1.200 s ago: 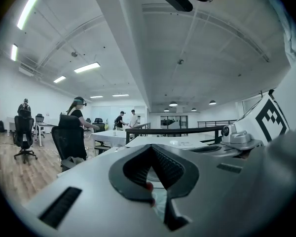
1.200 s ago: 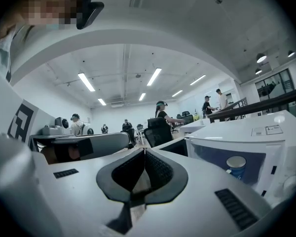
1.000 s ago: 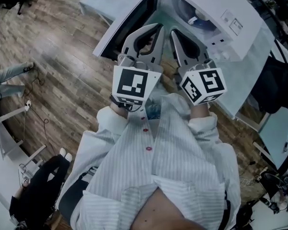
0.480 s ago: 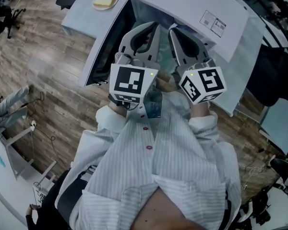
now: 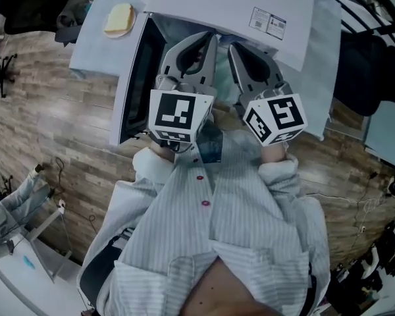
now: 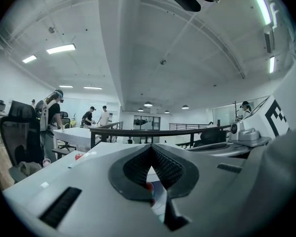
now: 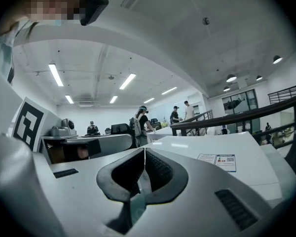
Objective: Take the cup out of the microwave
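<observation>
Cup: no view shows it plainly. From above, the microwave's roof covers the cavity that lies straight ahead of both pairs of jaws. In the left gripper view a small patch of white, red and blue shows through the gap below the meeting tips, but it cannot be told what it is.

Wood floor (image 5: 52, 117) spreads to the left of the left jaws and behind them. A table (image 5: 95, 35) under a pale cloth stands ahead of the jaws and carries the microwave (image 5: 230, 2), whose white top lies just beyond the tips. Its door (image 5: 133, 78) stands swung open just to the left of the left jaws, dark inner side turned toward them.

The left gripper (image 5: 212, 39) and the right gripper (image 5: 232, 46) are held side by side, near each other, both pointing at the microwave's front opening. Each has its ribbed pads closed tip to tip, with nothing clamped between them.

A flat yellowish thing (image 5: 118, 20) lies on the cloth, ahead of the left jaws, left of the door. A small printed label (image 5: 268, 20) sits on the microwave's top, ahead of the right jaws and a little to their right.
</observation>
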`<state>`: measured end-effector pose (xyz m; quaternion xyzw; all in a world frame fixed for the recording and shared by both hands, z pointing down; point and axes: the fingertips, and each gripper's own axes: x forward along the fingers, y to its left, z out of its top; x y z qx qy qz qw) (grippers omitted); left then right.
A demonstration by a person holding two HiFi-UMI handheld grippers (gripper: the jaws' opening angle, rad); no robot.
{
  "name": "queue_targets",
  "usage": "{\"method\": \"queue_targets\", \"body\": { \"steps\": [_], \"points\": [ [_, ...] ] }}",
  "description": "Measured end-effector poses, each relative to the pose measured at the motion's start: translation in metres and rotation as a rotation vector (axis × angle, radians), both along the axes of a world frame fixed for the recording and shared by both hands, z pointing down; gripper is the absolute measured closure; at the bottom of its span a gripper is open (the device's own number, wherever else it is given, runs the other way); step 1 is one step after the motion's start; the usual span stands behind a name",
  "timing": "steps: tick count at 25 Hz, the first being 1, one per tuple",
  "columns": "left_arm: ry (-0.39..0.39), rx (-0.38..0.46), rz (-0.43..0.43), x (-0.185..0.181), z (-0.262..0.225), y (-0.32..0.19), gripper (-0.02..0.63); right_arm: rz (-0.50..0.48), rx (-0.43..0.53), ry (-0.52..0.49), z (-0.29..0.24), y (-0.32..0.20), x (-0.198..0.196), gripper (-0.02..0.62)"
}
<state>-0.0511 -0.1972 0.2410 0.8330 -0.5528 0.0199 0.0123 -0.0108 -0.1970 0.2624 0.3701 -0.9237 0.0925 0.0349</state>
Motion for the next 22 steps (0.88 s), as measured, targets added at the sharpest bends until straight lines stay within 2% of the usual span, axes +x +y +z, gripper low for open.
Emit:
{"method": "queue_targets", "body": {
  "steps": [11,22],
  "points": [
    [-0.002,-0.016,0.139,0.016,0.007,-0.001,0.598,0.155,-0.02,-0.009,0.006,0.005,0.018,0.56],
    [0.008,-0.033,0.139,0.007,0.022,0.001,0.598,0.173,-0.013,0.019,0.018,0.01,0.014,0.56]
  ]
}}
